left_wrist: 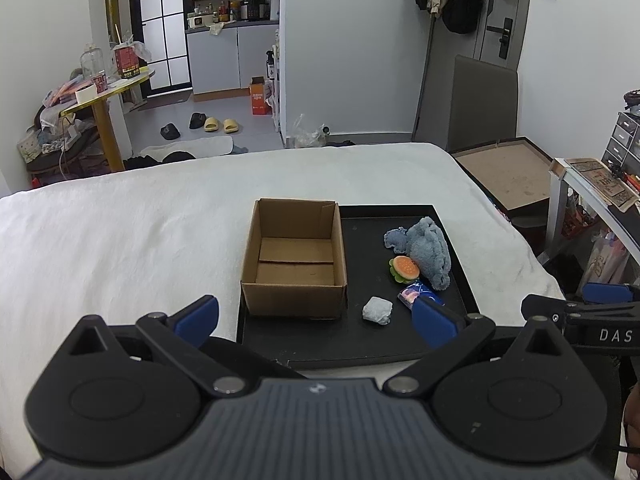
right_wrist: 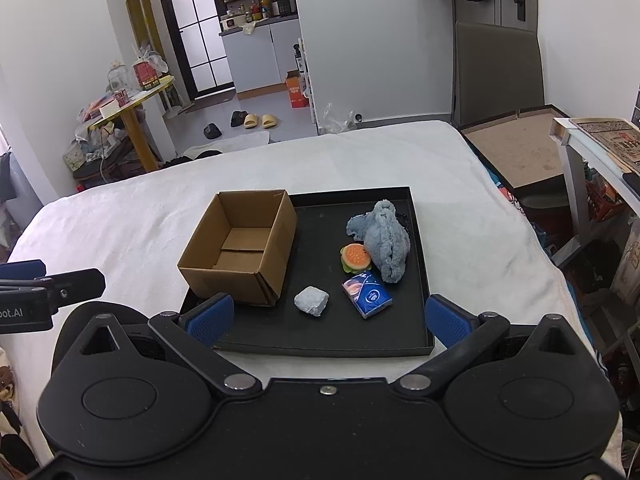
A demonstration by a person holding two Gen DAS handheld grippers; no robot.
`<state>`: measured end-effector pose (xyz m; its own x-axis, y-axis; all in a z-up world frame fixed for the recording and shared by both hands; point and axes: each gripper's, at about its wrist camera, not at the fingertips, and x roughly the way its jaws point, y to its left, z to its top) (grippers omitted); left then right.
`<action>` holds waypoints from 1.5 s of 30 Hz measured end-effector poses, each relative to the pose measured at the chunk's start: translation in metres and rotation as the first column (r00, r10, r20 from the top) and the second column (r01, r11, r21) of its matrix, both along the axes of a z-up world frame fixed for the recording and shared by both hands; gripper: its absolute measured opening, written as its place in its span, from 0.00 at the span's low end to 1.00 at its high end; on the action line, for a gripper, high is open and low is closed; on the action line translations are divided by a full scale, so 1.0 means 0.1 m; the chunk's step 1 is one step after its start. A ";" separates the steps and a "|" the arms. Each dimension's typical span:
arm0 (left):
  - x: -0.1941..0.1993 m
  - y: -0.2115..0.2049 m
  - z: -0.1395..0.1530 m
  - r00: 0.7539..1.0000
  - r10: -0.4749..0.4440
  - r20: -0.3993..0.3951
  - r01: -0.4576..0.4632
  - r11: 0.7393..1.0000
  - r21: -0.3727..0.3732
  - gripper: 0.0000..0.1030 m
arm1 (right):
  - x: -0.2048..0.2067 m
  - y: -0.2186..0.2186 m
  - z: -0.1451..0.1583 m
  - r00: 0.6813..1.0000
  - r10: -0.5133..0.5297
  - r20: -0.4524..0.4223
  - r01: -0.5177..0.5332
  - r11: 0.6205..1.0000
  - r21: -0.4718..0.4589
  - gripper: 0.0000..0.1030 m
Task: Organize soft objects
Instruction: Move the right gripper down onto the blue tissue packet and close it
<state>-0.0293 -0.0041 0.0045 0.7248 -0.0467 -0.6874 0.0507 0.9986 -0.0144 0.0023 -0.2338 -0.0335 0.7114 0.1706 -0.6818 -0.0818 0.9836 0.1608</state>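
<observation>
We count: one open brown cardboard box (right_wrist: 240,248); one black rectangular tray (right_wrist: 416,240); one fluffy grey-blue plush toy (right_wrist: 386,240); one burger-shaped soft toy (right_wrist: 355,258); one blue tissue packet (right_wrist: 367,294); one pale grey crumpled wad (right_wrist: 311,300).

Blue tissue pack (left_wrist: 421,295) partly hidden behind left gripper's right pad (left_wrist: 434,322) near the tray's (left_wrist: 320,354) front right corner. Right gripper (left_wrist: 600,312) cut off by the left wrist view's right edge; left gripper (right_wrist: 36,292) cut off by the right wrist view's left edge. Tray's front left corner (right_wrist: 188,312) covered by right gripper's left pad (right_wrist: 210,318). Tissue pack print (right_wrist: 367,294) too small to read.
</observation>
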 end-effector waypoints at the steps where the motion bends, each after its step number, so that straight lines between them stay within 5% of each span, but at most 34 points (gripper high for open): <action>1: 0.01 0.01 -0.01 1.000 0.001 -0.002 -0.001 1.000 0.001 0.99 | 0.01 0.00 -0.01 1.000 -0.001 -0.004 0.001 1.000 -0.001 1.00; 45: 1.25 0.59 -0.83 0.978 0.171 -0.117 -0.160 0.982 0.097 0.97 | 1.04 -0.05 -0.90 0.989 -0.031 -0.142 0.039 0.998 0.058 1.00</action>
